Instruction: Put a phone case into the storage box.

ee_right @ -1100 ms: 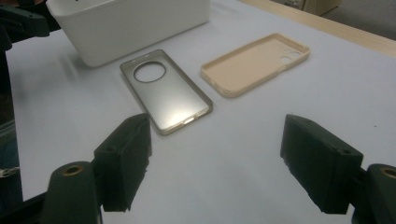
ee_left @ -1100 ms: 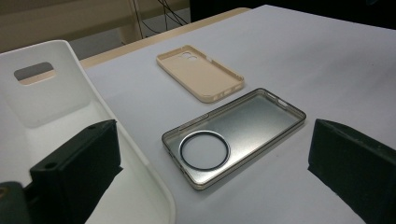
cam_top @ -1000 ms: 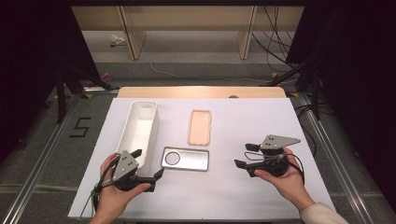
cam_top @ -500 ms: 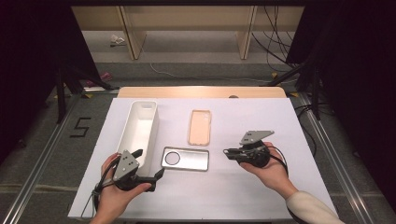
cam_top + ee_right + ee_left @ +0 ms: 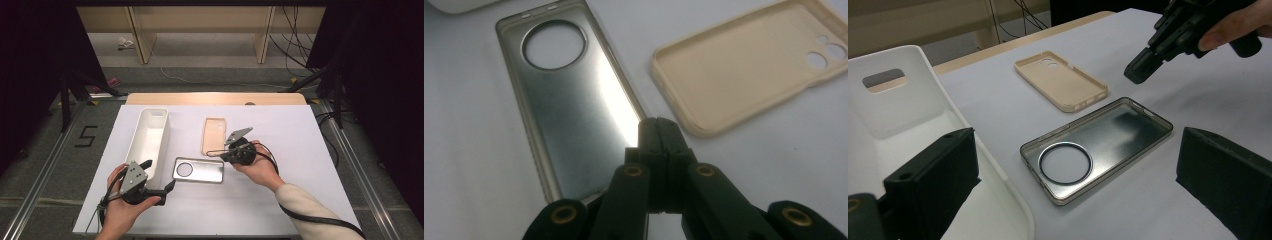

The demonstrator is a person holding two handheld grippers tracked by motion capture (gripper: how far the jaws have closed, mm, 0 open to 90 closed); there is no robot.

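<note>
Two phone cases we count, clear case (image 5: 198, 170) beside beige case (image 5: 214, 135), one white bin (image 5: 148, 141), floor mark "5" (image 5: 86, 136), left gripper (image 5: 161, 190) spread apart, right gripper (image 5: 216, 152) closed, empty, between cases.

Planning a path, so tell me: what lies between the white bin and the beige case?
Nothing: only bare white table separates the white bin from the beige case, as the high view shows.

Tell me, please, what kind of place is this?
Probably a lab or recording workspace: a white-covered table stands among dark curtains, cables run across the floor, and a "5" is marked beside it.
</note>
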